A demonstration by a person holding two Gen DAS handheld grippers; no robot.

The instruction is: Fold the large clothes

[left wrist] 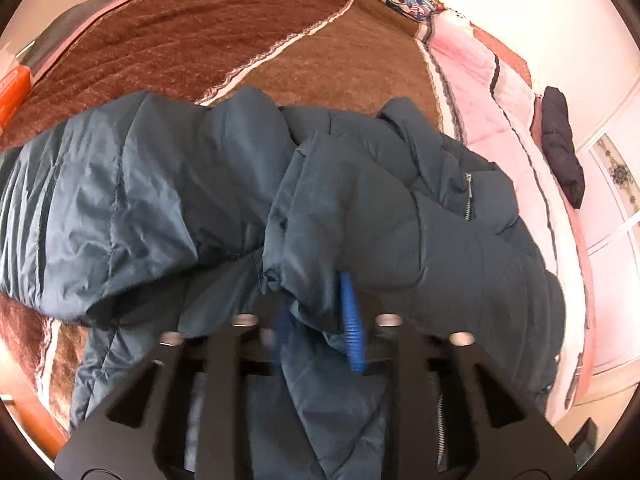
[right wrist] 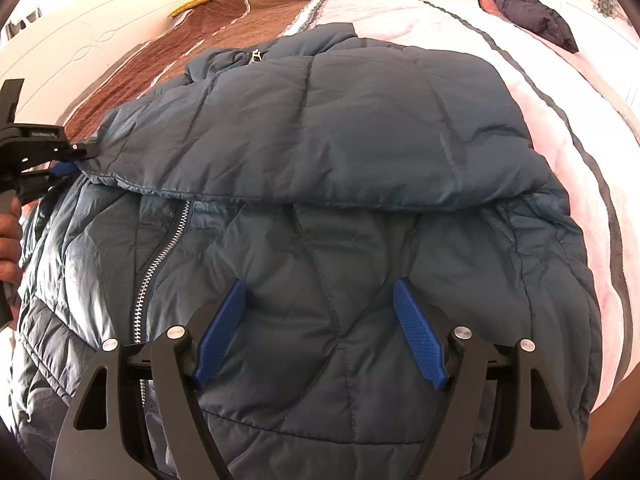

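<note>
**Inspector:** Item under task: one dark blue padded jacket [right wrist: 320,200], lying on a bed over a brown blanket [left wrist: 180,40] and a pink quilt [right wrist: 460,12]. State the tools, left first.

**Assistant:** The left gripper [left wrist: 316,320] has its blue pads closed on the sleeve cuff [left wrist: 304,264], at the jacket's left edge. The right gripper [right wrist: 320,332] stands with its jaws spread wide over the lower front panel, holding nothing; whether its pads touch the fabric cannot be told.

**Inspector:** Progress?

**Assistant:** The sleeve [right wrist: 320,132] lies across the chest, above the main zip [right wrist: 160,256], so one fold appears in place. The cuff is not yet released. The body is unfolded and the hem is not brought up. Judged early to midway.

**Inspector:** Other items?

**Assistant:** A dark folded garment [right wrist: 528,8] lies on the quilt, well apart from the jacket, towards the far right.
</note>
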